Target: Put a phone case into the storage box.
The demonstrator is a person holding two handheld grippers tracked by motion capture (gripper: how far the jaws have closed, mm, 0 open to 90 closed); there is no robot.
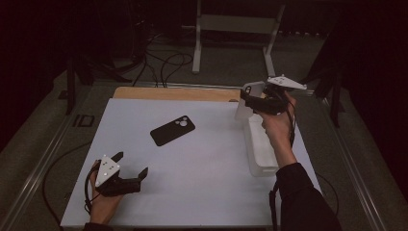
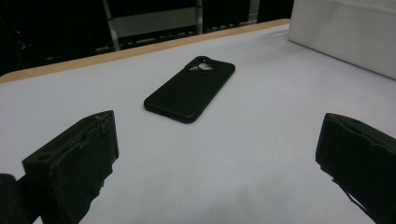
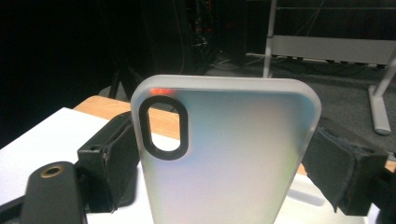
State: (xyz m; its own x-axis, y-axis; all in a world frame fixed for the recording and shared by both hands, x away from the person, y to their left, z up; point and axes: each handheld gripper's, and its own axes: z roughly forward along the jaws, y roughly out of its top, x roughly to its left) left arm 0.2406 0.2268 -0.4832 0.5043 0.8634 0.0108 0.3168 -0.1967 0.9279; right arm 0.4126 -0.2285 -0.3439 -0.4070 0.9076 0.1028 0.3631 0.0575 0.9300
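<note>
The right tongs (image 1: 252, 99) are gripping a frosted case (image 1: 248, 100) upright over the white bin (image 1: 262, 153) at far right. The left tongs (image 1: 131, 164), near left, are standing released; a black case (image 1: 172, 130) is lying mid-desk (image 1: 202, 187).

white table (image 1: 202, 183) — on it: black phone case (image 1: 172, 130), centre | white bin (image 1: 260, 149), right edge

- Your left gripper (image 1: 131, 166) is black, with blunt, block-like jaws whose pads look worn at the edges.
- A grey three-cornered plate (image 1: 107, 169) with dark dots sits behind its jaws.
- Your right gripper (image 1: 250, 97) matches it; a black cable trails back from it.
- You wear a dark sleeve (image 1: 303, 198) on that arm.
</note>
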